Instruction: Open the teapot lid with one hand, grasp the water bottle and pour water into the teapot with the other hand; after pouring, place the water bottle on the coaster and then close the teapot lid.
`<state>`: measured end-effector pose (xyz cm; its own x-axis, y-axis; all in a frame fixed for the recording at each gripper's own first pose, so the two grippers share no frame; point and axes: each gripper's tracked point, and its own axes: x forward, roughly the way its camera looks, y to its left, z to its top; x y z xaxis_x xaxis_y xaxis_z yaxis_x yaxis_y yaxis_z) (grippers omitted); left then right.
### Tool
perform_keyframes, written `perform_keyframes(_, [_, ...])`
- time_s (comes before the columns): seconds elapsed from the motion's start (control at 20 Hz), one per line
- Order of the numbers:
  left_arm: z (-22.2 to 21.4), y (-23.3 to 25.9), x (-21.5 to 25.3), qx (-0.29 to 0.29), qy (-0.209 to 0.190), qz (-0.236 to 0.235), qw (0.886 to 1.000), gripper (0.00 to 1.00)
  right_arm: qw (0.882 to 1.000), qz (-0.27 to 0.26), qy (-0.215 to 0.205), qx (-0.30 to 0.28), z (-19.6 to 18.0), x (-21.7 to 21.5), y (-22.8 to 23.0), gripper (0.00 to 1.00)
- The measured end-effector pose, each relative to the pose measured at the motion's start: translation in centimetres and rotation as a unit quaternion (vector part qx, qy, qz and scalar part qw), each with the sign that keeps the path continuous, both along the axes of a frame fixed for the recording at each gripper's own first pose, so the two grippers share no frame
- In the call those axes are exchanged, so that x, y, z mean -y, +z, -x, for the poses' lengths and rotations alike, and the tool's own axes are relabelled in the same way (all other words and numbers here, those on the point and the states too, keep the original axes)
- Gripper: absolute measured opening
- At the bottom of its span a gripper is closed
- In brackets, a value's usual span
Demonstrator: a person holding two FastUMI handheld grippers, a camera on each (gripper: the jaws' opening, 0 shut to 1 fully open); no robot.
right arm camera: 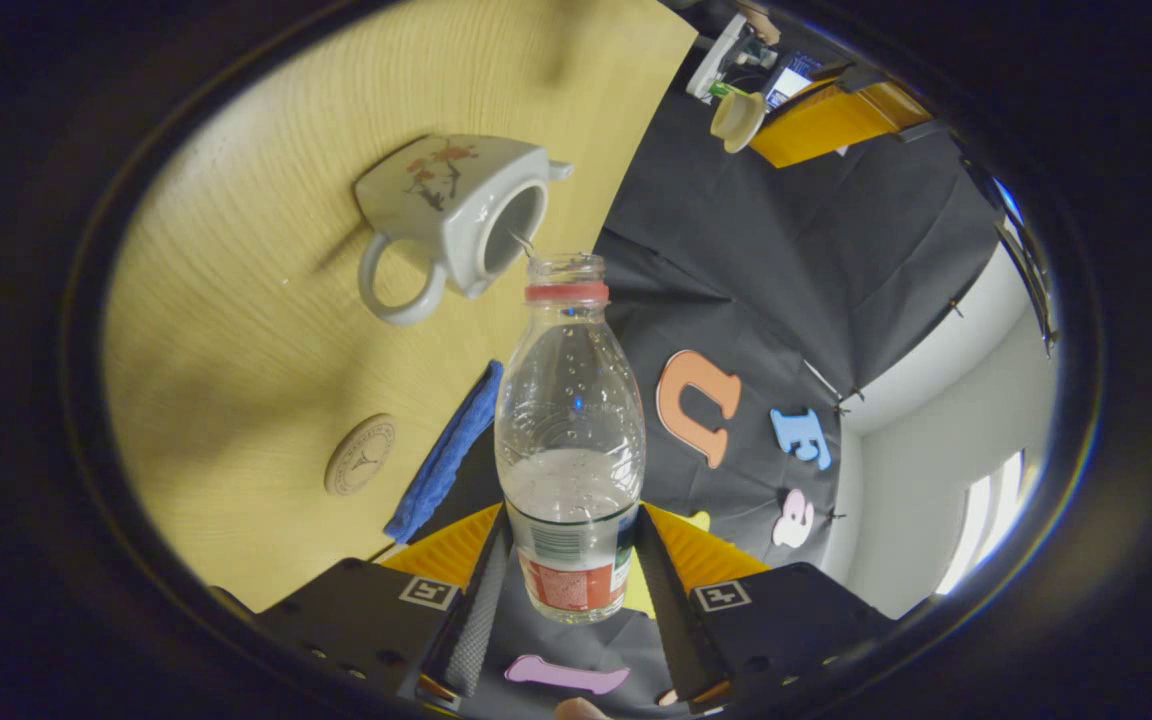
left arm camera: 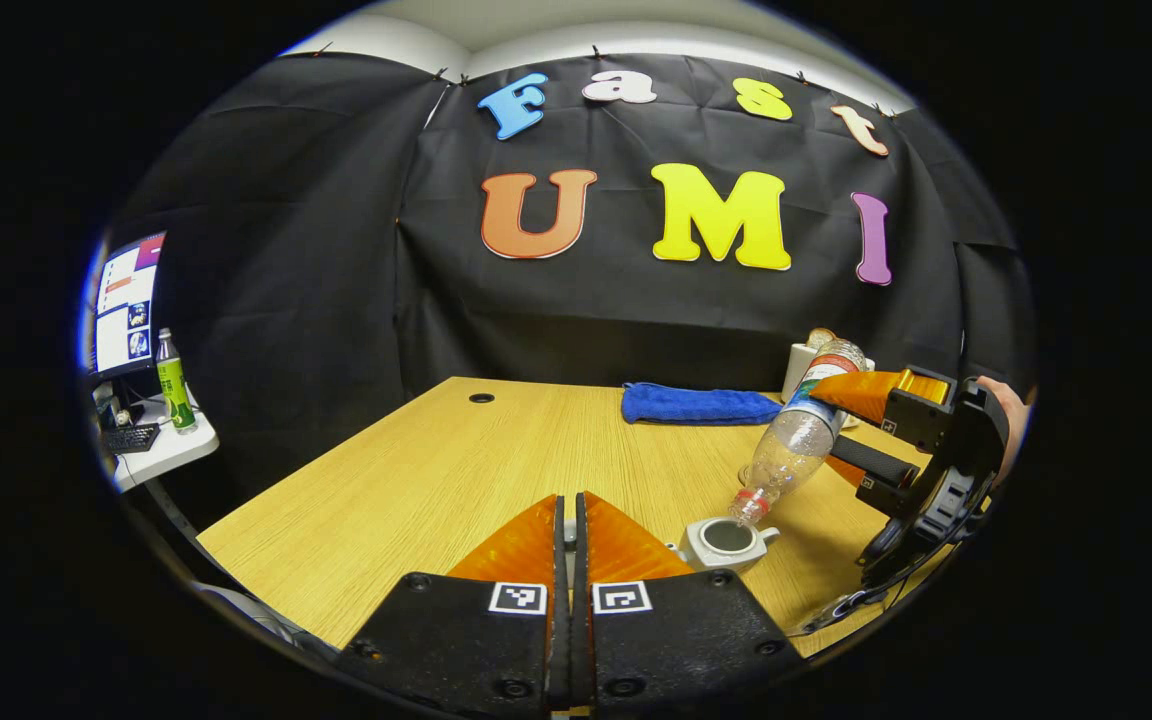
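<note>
Pouring from tilted clear plastic water bottle (right arm camera: 570, 440), gripped in right gripper (right arm camera: 570, 590) jaws, into open white ceramic teapot (left arm camera: 726, 541); left gripper (left arm camera: 567, 540) jaws closed on small pale lid (right arm camera: 737, 119); round wooden coaster (right arm camera: 360, 455) placement, lid closing remaining.

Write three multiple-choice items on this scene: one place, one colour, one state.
1. The coaster lies: A) on the table beside the cloth; B) on a shelf; C) in a drawer.
2. The cloth is: A) red; B) blue; C) green.
3. The teapot is: A) lidded; B) tipped over; C) open.
Answers: A, it lies flat on the wood near the cloth; B, blue shows in both views; C, its mouth gapes and the lid is aloft, off it.
</note>
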<state>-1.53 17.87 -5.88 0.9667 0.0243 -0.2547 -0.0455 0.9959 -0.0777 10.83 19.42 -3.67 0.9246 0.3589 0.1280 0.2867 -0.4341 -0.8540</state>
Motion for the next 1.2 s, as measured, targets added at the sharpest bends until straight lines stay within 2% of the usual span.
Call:
perform_keyframes(0.2, [0.1,0.1,-0.1,0.002,0.001,0.0,1.0,0.03,1.0,-0.013,-0.002,-0.008,0.0,0.1,0.1,0.71])
perform_keyframes(0.4, [0.1,0.4,-0.2,0.006,0.005,0.002,1.0,0.03,0.995,-0.071,-0.022,-0.064,-0.4,1.3,-1.6,0.7])
perform_keyframes(0.55, [0.2,0.6,-0.4,0.007,0.008,0.001,1.0,0.03,0.982,-0.139,-0.045,-0.118,-0.1,2.2,-3.6,0.7])
perform_keyframes(0.65, [0.2,0.8,-0.4,0.01,0.009,0.001,1.0,0.03,0.965,-0.2,-0.059,-0.159,0.1,2.4,-4.9,0.72])
perform_keyframes(0.75, [0.2,0.7,-0.3,0.01,0.008,0.002,1.0,0.03,0.936,-0.269,-0.067,-0.217,0.4,2.1,-6.4,0.71])
perform_keyframes(0.85, [0.2,0.8,-0.1,0.01,0.006,0.0,1.0,0.03,0.892,-0.346,-0.074,-0.28,1.2,1.5,-7.4,0.72])
perform_keyframes(1.05, [0.2,1.3,0.5,0.018,0.003,0.001,1.0,0.03,0.793,-0.488,-0.064,-0.359,2.4,0.5,-6.0,0.72])
perform_keyframes(1.1, [0.1,1.3,0.5,0.02,0.004,0.002,1.0,0.03,0.766,-0.52,-0.059,-0.373,2.7,0.3,-5.5,0.7])
perform_keyframes(1.2, [0.0,1.5,1.1,0.023,0.001,0.002,1.0,0.03,0.702,-0.583,-0.046,-0.407,3.3,0.0,-4.0,0.71])
